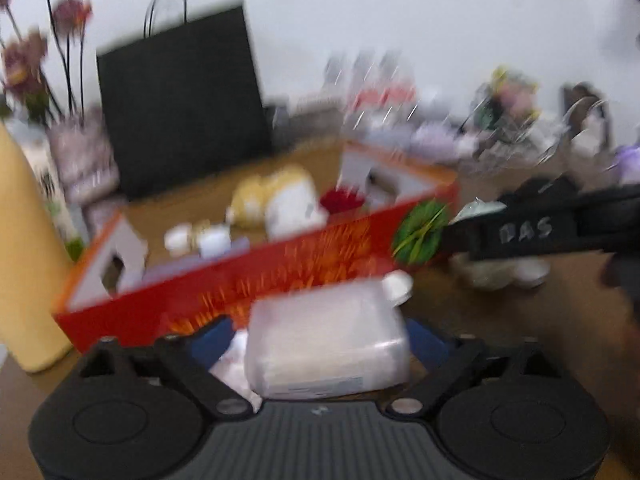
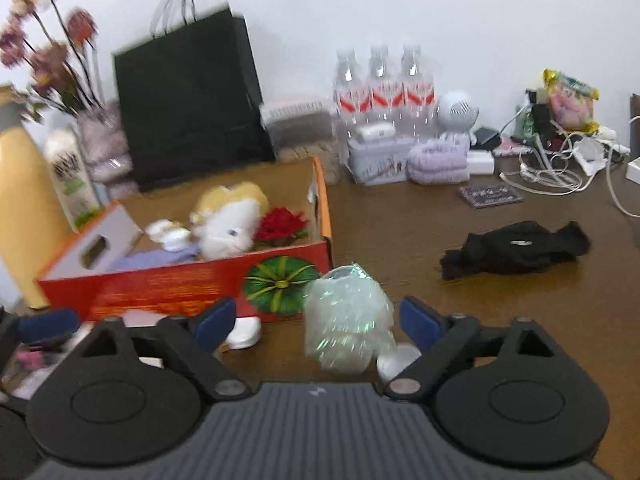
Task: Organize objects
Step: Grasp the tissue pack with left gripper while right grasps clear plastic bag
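Red printed cardboard, with a green melon emblem, forms the open box (image 2: 184,284) seen at the left of a brown wooden counter (image 2: 500,312), already loaded with a white-and-yellow plush toy (image 2: 228,224) and a red artificial flower (image 2: 282,226).

Directly ahead of the right tool (image 2: 316,320), between its blue pads (image 2: 418,320), a crumpled clear plastic bundle with a greenish sheen (image 2: 346,320) is framed; the pads stand apart from it on both sides, so the tool is judged released, not grasping. The bundle rises upright and lies just beside the box's near right corner.

Between the left tool's (image 1: 320,340) blue pads, a translucent white plastic packet with a white cap (image 1: 328,344) is seen, its long axis running across the gap; blur leaves it unclear whether the pads press on it. The packet lies just in front of the box's near wall.

Only the right wrist view shows a black crumpled cloth (image 2: 516,252) lying well apart to the right. Only the left view shows the right tool's black finger reaching in beside the melon emblem.
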A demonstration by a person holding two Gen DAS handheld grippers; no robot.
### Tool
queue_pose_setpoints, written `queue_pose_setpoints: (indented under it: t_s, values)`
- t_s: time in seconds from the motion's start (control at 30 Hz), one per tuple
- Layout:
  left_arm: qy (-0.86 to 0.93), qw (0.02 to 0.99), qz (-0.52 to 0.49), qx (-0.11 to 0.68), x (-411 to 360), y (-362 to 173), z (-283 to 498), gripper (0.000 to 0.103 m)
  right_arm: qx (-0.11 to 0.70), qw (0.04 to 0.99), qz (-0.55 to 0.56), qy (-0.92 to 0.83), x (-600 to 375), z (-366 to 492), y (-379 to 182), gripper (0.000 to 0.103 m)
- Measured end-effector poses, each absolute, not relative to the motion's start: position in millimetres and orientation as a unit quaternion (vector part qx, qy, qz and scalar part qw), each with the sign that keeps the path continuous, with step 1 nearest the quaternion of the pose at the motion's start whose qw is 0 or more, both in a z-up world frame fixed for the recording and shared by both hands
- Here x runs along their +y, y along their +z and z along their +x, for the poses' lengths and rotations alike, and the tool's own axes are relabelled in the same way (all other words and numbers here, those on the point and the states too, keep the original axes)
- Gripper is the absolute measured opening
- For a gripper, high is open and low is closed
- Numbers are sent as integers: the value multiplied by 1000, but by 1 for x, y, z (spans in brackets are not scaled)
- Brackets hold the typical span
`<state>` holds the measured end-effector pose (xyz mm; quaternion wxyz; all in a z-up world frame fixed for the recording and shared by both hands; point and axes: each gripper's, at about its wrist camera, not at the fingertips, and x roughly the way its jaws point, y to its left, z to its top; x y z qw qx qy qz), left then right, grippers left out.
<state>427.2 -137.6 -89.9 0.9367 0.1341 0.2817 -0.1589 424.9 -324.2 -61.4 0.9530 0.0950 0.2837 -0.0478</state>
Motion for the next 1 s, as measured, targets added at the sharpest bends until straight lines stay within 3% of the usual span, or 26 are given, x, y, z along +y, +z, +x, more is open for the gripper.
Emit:
queue_pose_setpoints:
  t_s: [0.03, 0.07, 0.33, 0.47, 0.73, 1.0]
  values:
    - [-159, 938, 117, 286, -134, -94, 429, 83, 288, 952, 97, -48, -326, 429, -67, 40]
    - [-157, 941, 95, 284, -129, -93, 430, 83, 291, 950, 104, -43, -327, 432, -71, 36]
    - [-161, 945, 77, 273, -121, -89, 420, 82, 278, 952, 121, -30, -330, 427, -73, 34]
    - [-156, 954, 52, 250, -115, -58, 398, 82, 270, 954, 126, -37, -329, 410, -67, 32]
    - [-184, 958, -15, 218, -46, 4, 298, 82, 225, 963, 146, 23, -307, 308, -24, 32]
    - [-127, 960, -26, 250, 12, -10, 197, 81, 228, 971, 55, 57, -252, 183, -21, 33]
